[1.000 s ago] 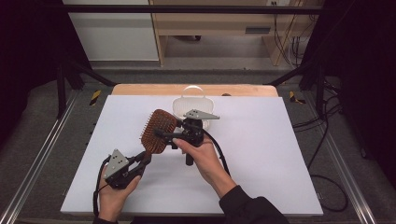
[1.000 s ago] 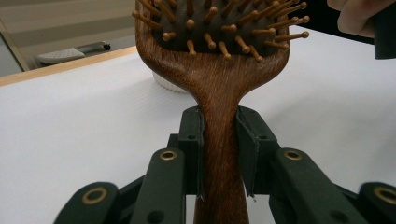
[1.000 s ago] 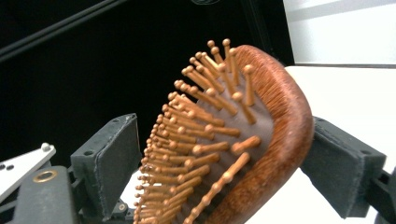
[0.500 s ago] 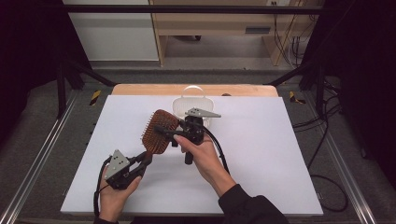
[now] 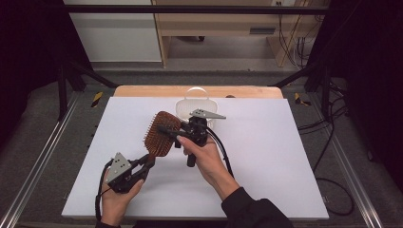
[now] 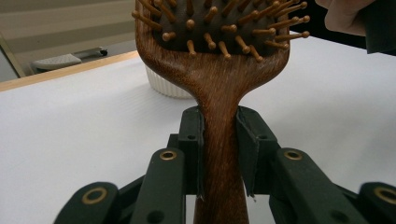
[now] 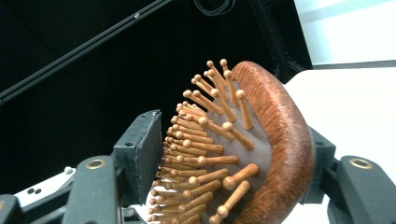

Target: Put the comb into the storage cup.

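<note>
Brown wooden paddle hairbrush: rigid, light; handle clenched in left tongs. Right tongs, just closing around head, pins probably springy, seemingly not yet gripping.

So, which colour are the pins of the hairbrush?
The pins of the hairbrush are light golden-brown wood with rounded tips, clearest in the right gripper view.

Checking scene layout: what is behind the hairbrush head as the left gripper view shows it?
Behind the hairbrush stands a white ribbed basket on the white table. Only its lower left wall shows; the brush head covers the rest, so its contents cannot be seen.
</note>
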Demonstrator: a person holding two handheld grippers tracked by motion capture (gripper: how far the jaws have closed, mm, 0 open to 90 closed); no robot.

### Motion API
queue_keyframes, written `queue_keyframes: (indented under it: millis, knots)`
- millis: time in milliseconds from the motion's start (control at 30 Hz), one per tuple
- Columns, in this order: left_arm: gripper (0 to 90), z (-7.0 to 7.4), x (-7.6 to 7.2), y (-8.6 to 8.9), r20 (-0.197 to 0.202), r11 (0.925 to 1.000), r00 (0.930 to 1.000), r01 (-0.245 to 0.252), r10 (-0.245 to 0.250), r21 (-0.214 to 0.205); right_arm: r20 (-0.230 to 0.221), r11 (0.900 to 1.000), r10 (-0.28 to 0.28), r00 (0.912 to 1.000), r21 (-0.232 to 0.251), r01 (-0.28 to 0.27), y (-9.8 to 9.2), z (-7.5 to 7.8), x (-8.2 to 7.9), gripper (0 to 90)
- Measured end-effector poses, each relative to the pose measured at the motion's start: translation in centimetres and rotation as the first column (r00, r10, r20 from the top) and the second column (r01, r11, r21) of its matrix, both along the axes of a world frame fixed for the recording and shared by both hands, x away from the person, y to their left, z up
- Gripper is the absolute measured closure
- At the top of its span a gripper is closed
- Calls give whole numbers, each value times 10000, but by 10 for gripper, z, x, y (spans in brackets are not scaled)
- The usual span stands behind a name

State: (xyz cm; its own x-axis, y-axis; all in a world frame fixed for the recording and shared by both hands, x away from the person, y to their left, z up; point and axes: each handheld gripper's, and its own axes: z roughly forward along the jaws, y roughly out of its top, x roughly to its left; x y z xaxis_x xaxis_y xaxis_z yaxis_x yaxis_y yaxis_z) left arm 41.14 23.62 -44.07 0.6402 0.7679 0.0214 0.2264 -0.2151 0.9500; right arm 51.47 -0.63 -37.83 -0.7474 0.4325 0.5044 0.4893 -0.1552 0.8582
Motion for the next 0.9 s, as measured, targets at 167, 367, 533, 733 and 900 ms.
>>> queue_keyframes:
  millis: [167, 367, 533, 733, 900]
  knots:
    - [725, 0, 0, 1, -3, 10000, 10000, 4, -4, -38, -35, 9998, 56, 10000, 185, -55, 0, 1, -1, 422]
    - [725, -2, 1, 2, -72, 9999, 10000, -65, 64, -88, 32, 9998, 132, 9999, 115, -132, 3, 5, -5, 472]
    - [726, -2, 2, 3, -106, 9997, 9999, -30, 28, -228, 338, 9999, 105, 9994, -33, -104, 7, 10, -10, 505]
    - [724, -6, 5, 5, -397, 9978, 9991, 152, -178, -642, 389, 9997, 62, 9992, -244, -53, 11, 14, -12, 517]
    - [719, -8, 6, 6, -494, 9955, 9985, 209, -256, -924, 387, 9993, -21, 9992, -384, 36, 13, 15, -15, 521]
